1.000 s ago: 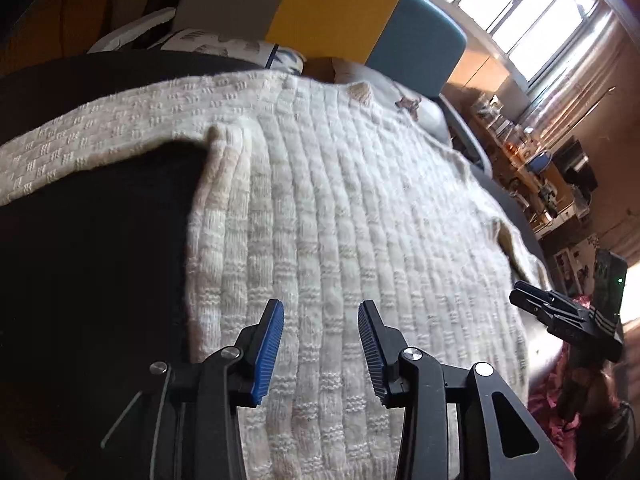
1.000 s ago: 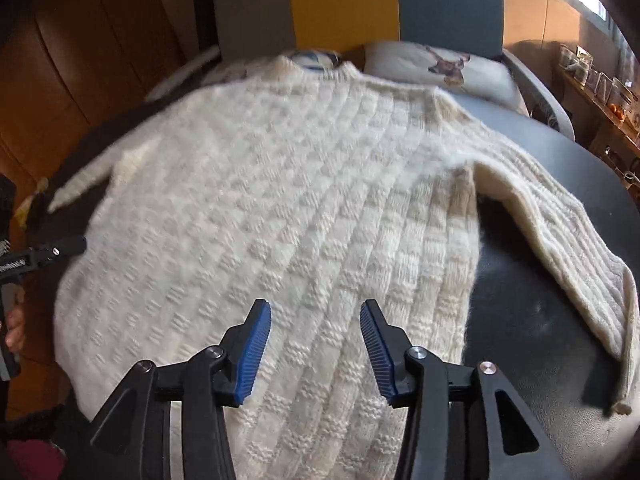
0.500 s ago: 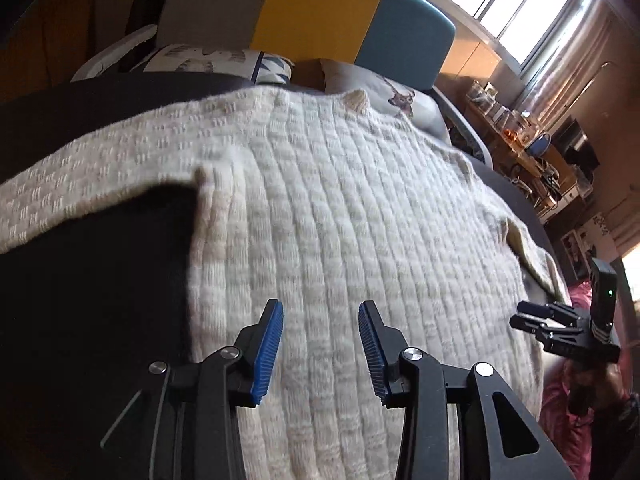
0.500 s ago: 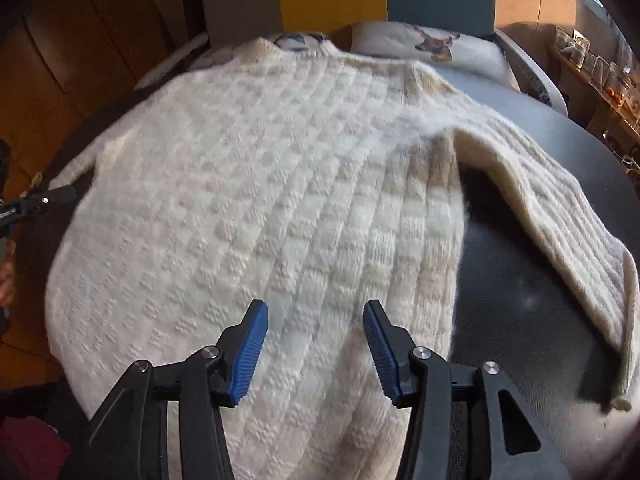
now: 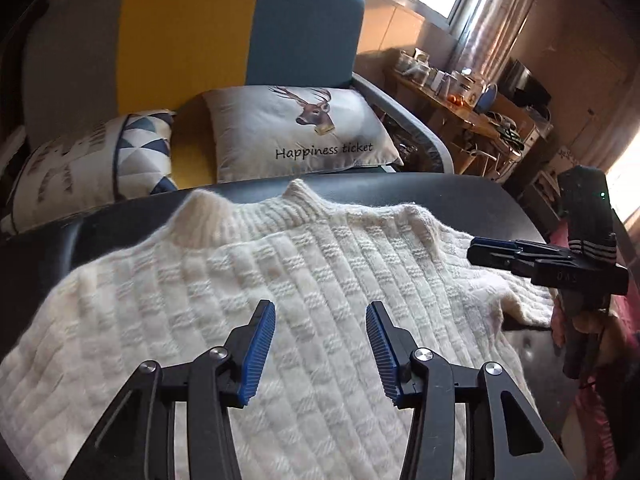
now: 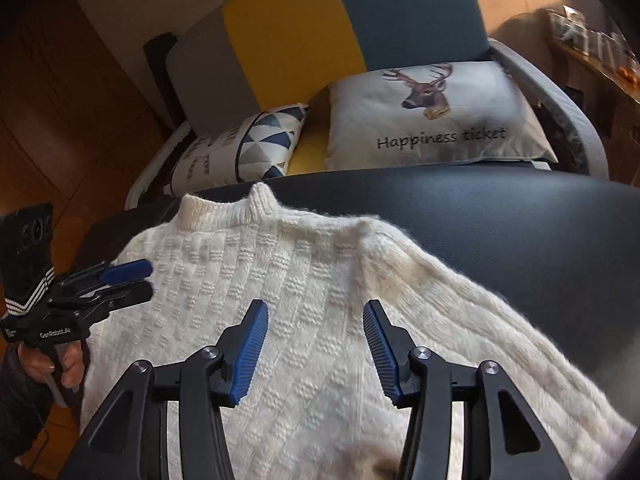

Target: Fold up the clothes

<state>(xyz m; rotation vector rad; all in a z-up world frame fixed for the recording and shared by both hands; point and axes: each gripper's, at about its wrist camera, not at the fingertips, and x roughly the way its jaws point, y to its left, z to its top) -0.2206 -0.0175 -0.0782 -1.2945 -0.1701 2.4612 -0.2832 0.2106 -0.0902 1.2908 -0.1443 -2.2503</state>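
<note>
Two grippers hover over a cream sweater [image 5: 304, 280] spread flat on the dark surface [image 6: 520, 232], collar at 12 o'clock. Left gripper [image 5: 320, 344] and right gripper [image 6: 314, 340] fingers stand released, grasping nothing. Only the right view shows the sleeve [image 6: 520, 340] toward 4 o'clock and a hand [image 6: 56, 364] at 9 o'clock.

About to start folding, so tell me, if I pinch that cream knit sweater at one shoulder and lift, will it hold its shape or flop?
Probably flop: the sweater lies limp on the dark table, its sleeve trailing loosely. The thick, fuzzy knit looks fairly heavy, so it would likely sag and stretch from one pinch. The ribbed blue pads should grip the fuzz without slipping.
</note>
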